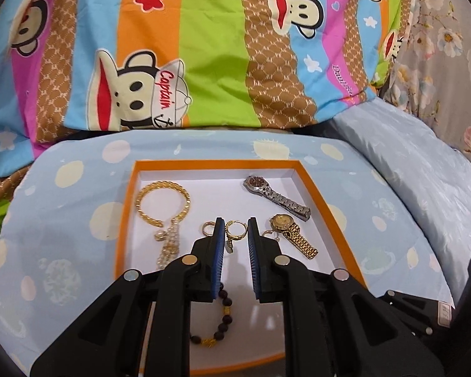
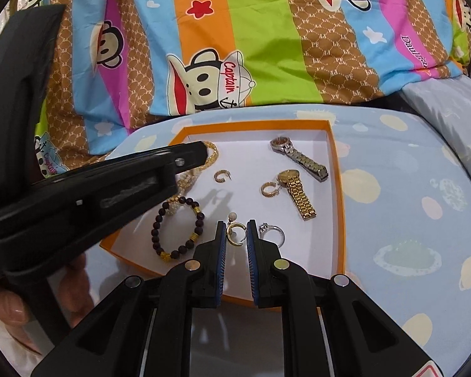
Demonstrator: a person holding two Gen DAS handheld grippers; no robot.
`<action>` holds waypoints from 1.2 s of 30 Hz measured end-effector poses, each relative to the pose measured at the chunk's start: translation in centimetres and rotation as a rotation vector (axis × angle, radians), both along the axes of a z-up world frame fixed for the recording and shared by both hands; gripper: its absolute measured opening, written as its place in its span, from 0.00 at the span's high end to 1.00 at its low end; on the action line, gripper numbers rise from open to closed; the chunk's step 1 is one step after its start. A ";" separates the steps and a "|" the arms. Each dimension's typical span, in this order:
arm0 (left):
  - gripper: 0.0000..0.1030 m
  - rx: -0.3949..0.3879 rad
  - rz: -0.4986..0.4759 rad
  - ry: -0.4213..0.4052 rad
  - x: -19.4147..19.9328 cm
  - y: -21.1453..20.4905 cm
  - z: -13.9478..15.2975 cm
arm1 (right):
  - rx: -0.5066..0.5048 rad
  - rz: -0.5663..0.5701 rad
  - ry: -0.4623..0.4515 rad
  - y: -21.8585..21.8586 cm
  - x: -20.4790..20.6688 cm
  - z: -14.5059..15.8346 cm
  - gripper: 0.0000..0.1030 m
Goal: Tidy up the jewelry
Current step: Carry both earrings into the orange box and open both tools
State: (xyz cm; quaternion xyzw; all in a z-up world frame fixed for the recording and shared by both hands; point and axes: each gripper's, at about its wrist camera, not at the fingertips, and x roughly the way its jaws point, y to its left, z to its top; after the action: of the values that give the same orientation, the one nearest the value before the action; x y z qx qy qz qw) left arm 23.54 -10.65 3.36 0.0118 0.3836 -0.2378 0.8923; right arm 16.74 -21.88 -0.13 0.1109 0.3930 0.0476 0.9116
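An orange-rimmed white tray [image 1: 127, 194] holds jewelry: a gold bangle [image 1: 161, 202], a silver watch [image 1: 274, 198], a gold watch [image 1: 293, 235] and a dark bead bracelet [image 1: 218, 320]. My left gripper [image 1: 235, 224] is open, its fingertips on either side of a gold hoop earring [image 1: 235, 231]. My right gripper [image 2: 236, 226] is open around a gold crescent earring [image 2: 235, 234] with a pearl. A silver ring [image 2: 271, 232] lies right of it. The tray's rim [image 2: 337, 169], bead bracelet [image 2: 177, 226], two small gold hoops [image 2: 221, 176] and both watches show in the right view.
The tray sits on a light blue spotted cushion [image 1: 78, 207]. A striped cartoon-monkey blanket [image 1: 204, 47] lies behind it, floral fabric [image 1: 449, 47] at right. The left gripper's black body [image 2: 78, 188] crosses the right view's left side, over the bangle.
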 end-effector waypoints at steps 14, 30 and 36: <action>0.86 0.016 -0.001 0.030 1.5 -1.1 -2.1 | 0.018 -0.001 0.025 -0.1 0.7 -1.2 0.88; 0.86 0.032 0.019 0.045 1.2 -0.7 -2.9 | 0.020 -0.011 0.022 -0.2 0.9 -1.2 0.87; 0.86 0.036 0.020 0.031 1.1 -0.8 -2.8 | 0.023 -0.018 0.012 -0.3 0.8 -1.1 0.87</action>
State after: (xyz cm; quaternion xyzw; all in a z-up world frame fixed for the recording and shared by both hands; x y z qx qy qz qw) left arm 24.60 -11.42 0.57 0.0205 0.4017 -0.2220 0.8882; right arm 17.56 -22.22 -1.25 0.1251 0.3969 0.0433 0.9083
